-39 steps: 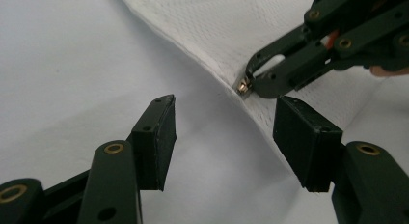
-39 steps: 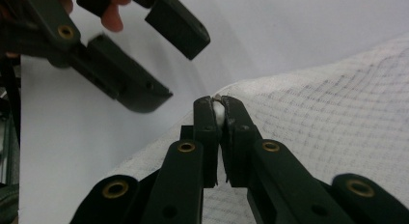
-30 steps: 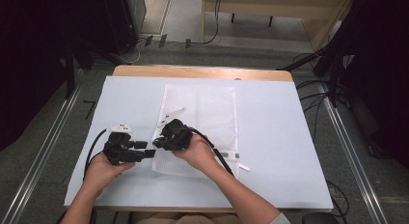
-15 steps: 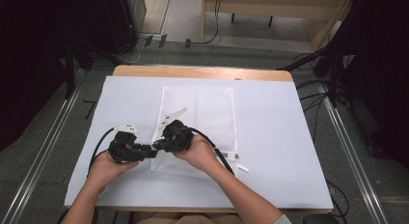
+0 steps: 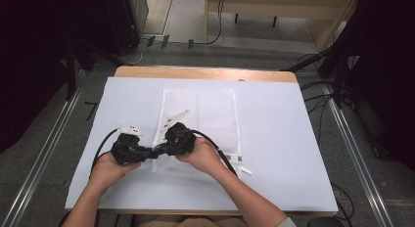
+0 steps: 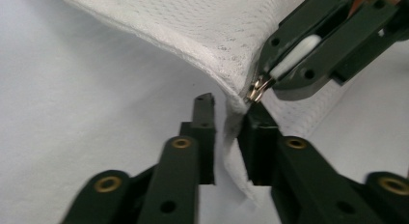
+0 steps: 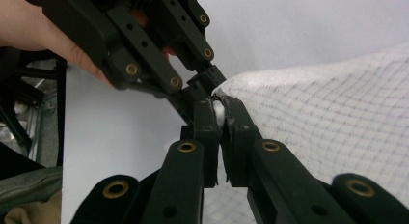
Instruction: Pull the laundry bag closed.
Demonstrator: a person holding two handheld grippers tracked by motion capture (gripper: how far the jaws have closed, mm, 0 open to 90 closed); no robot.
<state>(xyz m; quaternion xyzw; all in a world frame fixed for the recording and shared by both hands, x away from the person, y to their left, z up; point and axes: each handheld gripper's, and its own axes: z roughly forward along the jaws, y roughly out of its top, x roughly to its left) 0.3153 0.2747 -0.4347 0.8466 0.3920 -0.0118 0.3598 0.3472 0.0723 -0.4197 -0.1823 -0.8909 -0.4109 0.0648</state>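
Near the front edge of the white surface (image 5: pixel 293 139), two hands bring both grippers together at the near left corner of the mesh laundry bag (image 5: pixel 215 114). The right gripper (image 7: pixel 218 119) is clenched on the white zipper pull (image 6: pixel 294 55). The left gripper (image 6: pixel 231 132) has just been closing, its jaws straddling the bag's corner hem with a gap still showing on one side. Farther back, the bag lies flat, a small white tag (image 5: pixel 245 171) at its near right corner.

We can't tell in the high view how the mesh bag (image 5: pixel 210 114) corner sits betw. the jaws: too small, and the hands cover its near edge. In the left gripper view, the bag (image 6: pixel 193 26) is cut off at the top edge; the zipper pull (image 6: pixel 258 91) is partly hidden inside the right gripper (image 6: pixel 270 84).
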